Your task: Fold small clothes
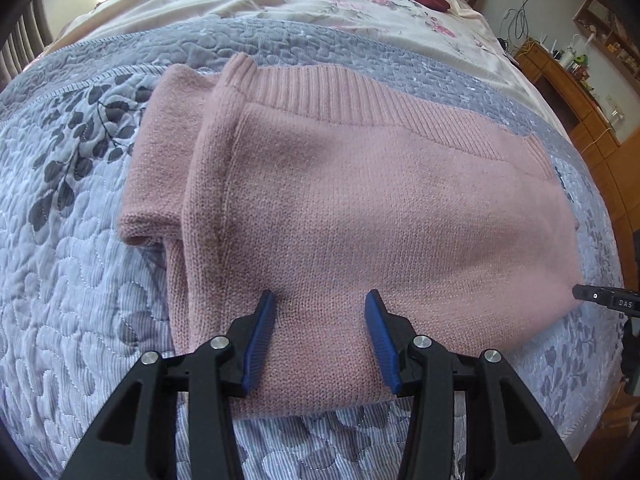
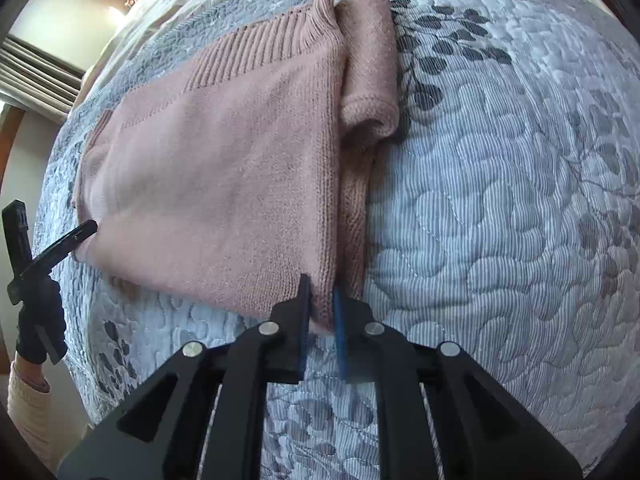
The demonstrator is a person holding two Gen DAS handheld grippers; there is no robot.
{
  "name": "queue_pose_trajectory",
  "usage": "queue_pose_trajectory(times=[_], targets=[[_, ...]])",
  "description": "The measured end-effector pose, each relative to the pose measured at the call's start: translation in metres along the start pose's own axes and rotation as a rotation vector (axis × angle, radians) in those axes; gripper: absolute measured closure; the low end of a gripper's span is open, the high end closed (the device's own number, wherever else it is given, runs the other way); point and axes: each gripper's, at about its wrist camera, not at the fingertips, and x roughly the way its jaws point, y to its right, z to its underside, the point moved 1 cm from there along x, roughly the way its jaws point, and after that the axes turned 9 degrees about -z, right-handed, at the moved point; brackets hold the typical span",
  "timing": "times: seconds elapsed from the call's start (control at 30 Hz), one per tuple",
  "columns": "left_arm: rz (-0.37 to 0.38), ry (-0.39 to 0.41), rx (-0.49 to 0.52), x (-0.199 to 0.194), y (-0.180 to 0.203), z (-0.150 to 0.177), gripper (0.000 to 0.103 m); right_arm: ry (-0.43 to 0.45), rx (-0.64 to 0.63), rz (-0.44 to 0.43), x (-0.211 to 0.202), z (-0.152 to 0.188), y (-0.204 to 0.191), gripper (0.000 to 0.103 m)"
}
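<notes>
Right gripper (image 2: 321,304) pinches pink sweater (image 2: 224,168) corner; left gripper (image 1: 321,312) spread above it

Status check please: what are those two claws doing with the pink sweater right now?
Left gripper open over the pink sweater. Right gripper pinching its corner. Sweater partly folded on the quilt. Nothing in the way.

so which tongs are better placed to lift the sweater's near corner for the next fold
Right. The right tongs already pinch the near corner of the pink knitted sweater, while the left tongs sit open over its middle.
</notes>
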Motion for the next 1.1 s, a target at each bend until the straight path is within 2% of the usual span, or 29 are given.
queue_pose_trajectory(times=[0.03, 0.1, 0.17, 0.37, 0.5, 0.6, 0.67, 0.77, 0.83, 0.9, 1.1], targets=[[0.006, 0.007, -0.005, -0.003, 0.001, -0.006, 0.056, 0.012, -0.002, -0.004, -0.005, -0.006, -0.001, 0.082], [0.023, 0.034, -0.007, -0.011, 0.006, -0.016, 0.056, 0.06, -0.016, -0.019, -0.021, -0.015, -0.003, 0.054], [0.023, 0.051, 0.004, -0.014, 0.012, -0.027, 0.053, 0.106, -0.011, -0.021, -0.033, -0.029, -0.001, 0.043], [0.04, 0.065, -0.008, -0.002, 0.026, -0.055, 0.052, 0.095, 0.11, -0.097, -0.022, -0.07, 0.035, 0.042], [0.043, 0.053, -0.007, 0.011, 0.027, -0.064, 0.052, 0.06, 0.161, -0.191, -0.005, -0.079, 0.058, 0.038], [0.046, 0.033, -0.017, 0.022, 0.024, -0.065, 0.052, 0.065, 0.159, -0.228, 0.003, -0.083, 0.063, 0.035], [0.056, 0.032, -0.024, 0.027, 0.021, -0.064, 0.052, 0.08, 0.152, -0.247, 0.004, -0.086, 0.063, 0.037], [0.058, 0.029, -0.011, 0.03, 0.021, -0.063, 0.052, 0.066, 0.143, -0.315, 0.014, -0.091, 0.059, 0.057], [0.064, 0.027, -0.005, 0.031, 0.02, -0.064, 0.052, 0.066, 0.135, -0.285, 0.02, -0.093, 0.057, 0.069], [0.08, 0.024, -0.012, 0.031, 0.017, -0.063, 0.052, 0.075, 0.157, -0.294, 0.025, -0.093, 0.058, 0.076], [0.087, 0.035, -0.015, 0.031, 0.016, -0.06, 0.052, 0.103, 0.171, -0.306, 0.022, -0.084, 0.069, 0.08]])
